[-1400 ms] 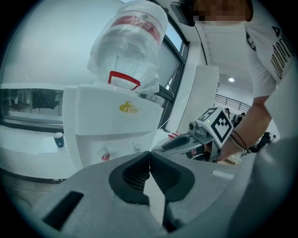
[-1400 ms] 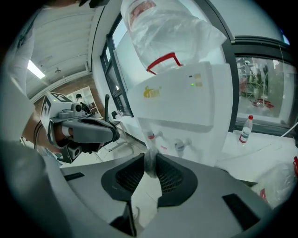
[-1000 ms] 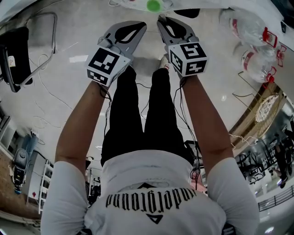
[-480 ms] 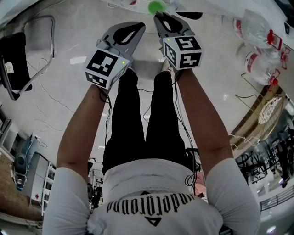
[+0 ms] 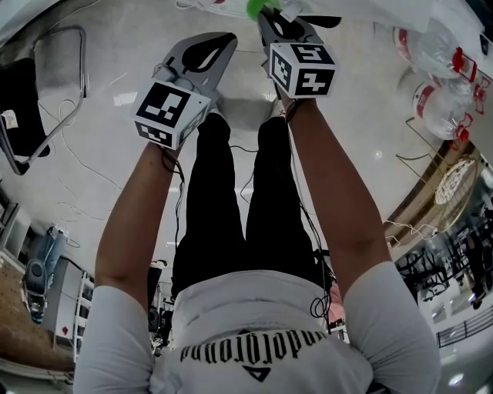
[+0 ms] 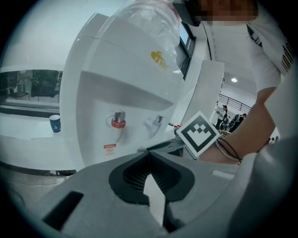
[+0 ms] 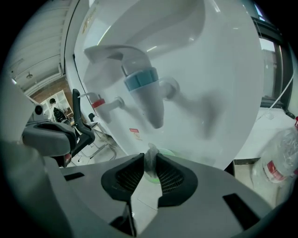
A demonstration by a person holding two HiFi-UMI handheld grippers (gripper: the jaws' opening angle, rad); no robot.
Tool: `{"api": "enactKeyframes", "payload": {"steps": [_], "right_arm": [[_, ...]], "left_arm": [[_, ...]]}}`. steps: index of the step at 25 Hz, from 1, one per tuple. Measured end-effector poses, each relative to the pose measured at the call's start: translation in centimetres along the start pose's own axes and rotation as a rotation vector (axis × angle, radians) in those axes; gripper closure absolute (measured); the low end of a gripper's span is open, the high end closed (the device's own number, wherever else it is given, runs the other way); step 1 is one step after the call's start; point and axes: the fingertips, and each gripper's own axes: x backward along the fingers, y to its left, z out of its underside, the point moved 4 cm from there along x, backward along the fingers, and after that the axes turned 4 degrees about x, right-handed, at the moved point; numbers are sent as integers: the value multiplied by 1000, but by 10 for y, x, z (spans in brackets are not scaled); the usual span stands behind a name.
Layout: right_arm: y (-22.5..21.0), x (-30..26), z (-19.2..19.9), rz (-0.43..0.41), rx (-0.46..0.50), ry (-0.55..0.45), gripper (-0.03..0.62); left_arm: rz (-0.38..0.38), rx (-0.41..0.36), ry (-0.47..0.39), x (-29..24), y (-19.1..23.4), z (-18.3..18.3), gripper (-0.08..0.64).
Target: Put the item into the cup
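1. Grey jaws of my left tongs [image 6: 149, 153] meet at the tips, and nothing sits between the ribbed pads
2. My right tongs [image 7: 149, 158] are clamped at the tips on the item [image 7: 151, 149], a thin, crumpled, translucent scrap that stands up just above the jaw tips
3. A green round thing [image 5: 256, 7] shows just past the right tips. I cannot tell whether it belongs to the item or lies behind it, nor whether it is a cup
4. Both tongs point at a white water dispenser [image 7: 205, 65]. In the right gripper view the item sits below its blue tap [image 7: 141, 82], with the red tap [image 7: 98, 103] off to the left
5. From the left gripper view the marker cube [image 6: 198, 134] of the right tongs lies to the right of the two taps, my wrist behind it
6. A small blue cup [image 6: 55, 123] stands on the white counter left of the dispenser, well apart from both tongs
7. A clear plastic bottle [image 7: 278, 162] with a red label lies at the right edge of the right gripper view
8. In the head view both arms are stretched forward, the two tongs side by side and near each other
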Motion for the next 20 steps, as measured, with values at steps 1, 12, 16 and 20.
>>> {"api": "enactKeyframes", "payload": {"steps": [1,12,16,20], "right_arm": [[0,-1,0,4,-5,-2,512],[0,-8,-1,3,-38,-2,458],[2,-2,4,10,-45,5,454],[6,5,6,13,-40,3,454]], "left_arm": [[0,1,3,-1,1,2,545],[15,16,4,-3,-2,5,543],[27,11,-6,0,-7,5,543],[24,9,-13,4,-11,2,543]]}}
